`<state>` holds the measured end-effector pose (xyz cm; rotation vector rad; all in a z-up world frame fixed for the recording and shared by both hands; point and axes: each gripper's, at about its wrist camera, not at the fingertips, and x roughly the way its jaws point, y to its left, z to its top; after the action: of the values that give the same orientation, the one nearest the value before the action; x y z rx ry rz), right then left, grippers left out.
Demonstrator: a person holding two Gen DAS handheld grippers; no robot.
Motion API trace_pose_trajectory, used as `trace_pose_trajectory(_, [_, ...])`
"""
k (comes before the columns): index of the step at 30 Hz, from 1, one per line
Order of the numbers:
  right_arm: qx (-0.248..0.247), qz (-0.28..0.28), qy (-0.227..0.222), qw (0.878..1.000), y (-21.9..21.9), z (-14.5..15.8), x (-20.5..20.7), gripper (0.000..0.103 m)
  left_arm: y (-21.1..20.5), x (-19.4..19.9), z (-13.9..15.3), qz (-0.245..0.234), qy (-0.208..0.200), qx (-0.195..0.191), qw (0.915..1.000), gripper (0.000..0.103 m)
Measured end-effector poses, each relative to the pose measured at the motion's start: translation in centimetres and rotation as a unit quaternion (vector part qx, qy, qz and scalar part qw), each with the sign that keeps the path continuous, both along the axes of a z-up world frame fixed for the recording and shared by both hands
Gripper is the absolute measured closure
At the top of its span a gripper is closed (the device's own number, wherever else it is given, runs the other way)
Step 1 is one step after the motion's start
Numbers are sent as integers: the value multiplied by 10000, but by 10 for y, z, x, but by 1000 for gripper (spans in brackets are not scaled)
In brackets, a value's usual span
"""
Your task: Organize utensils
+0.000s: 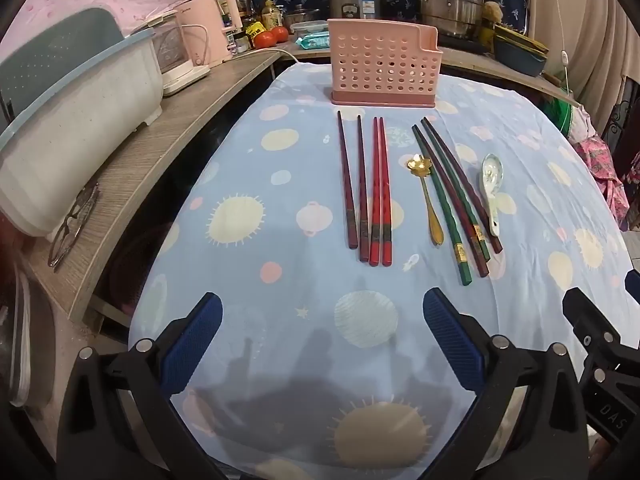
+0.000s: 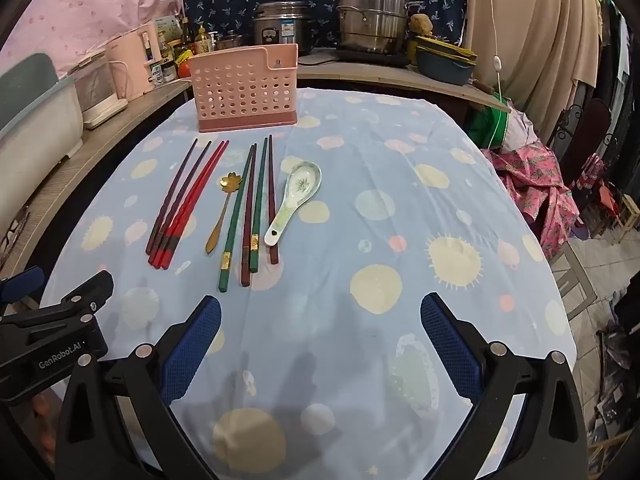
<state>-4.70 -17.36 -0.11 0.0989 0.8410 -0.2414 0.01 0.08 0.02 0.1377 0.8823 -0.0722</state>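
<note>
A pink perforated utensil holder point(image 1: 382, 62) point(image 2: 246, 88) stands upright at the far side of the table. In front of it lie several chopsticks: dark red ones point(image 1: 352, 184) point(image 2: 176, 192), a bright red pair point(image 1: 380, 192) point(image 2: 196, 200), and green and maroon ones point(image 1: 444, 204) point(image 2: 248, 208). A gold flower spoon point(image 1: 428, 200) point(image 2: 222, 208) and a white ceramic spoon point(image 1: 493, 188) point(image 2: 296, 196) lie among them. My left gripper point(image 1: 322, 312) is open and empty, near the table's front. My right gripper point(image 2: 320, 316) is open and empty, right of the left one.
The table wears a light blue patterned cloth point(image 1: 280, 184) point(image 2: 400, 184). A wooden counter point(image 1: 168, 128) on the left holds a white tub point(image 1: 80, 120), glasses point(image 1: 74, 224) and a pink kettle point(image 1: 210, 28). Steel pots point(image 2: 372, 12) stand behind. Pink fabric point(image 2: 536, 184) hangs at the right.
</note>
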Motion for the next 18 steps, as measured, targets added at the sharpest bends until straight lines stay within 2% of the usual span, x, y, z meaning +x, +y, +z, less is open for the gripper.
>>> trace_pose_trajectory(6, [29, -4, 7, 10000, -1, -1, 1, 7, 5, -2, 1, 95, -3, -179, 9998, 7])
trace_pose_trajectory(7, [23, 0, 3, 10000, 0, -1, 1, 7, -1, 2, -1, 30, 46, 12, 10000, 7])
trace_pose_trajectory(8, [18, 5, -1, 10000, 0, -1, 1, 7, -2, 3, -2, 45, 56, 25, 10000, 7])
trace_pose_trajectory(18, [40, -10, 33, 10000, 0, -1, 1, 7, 3, 1, -3, 23, 22, -91, 10000, 7])
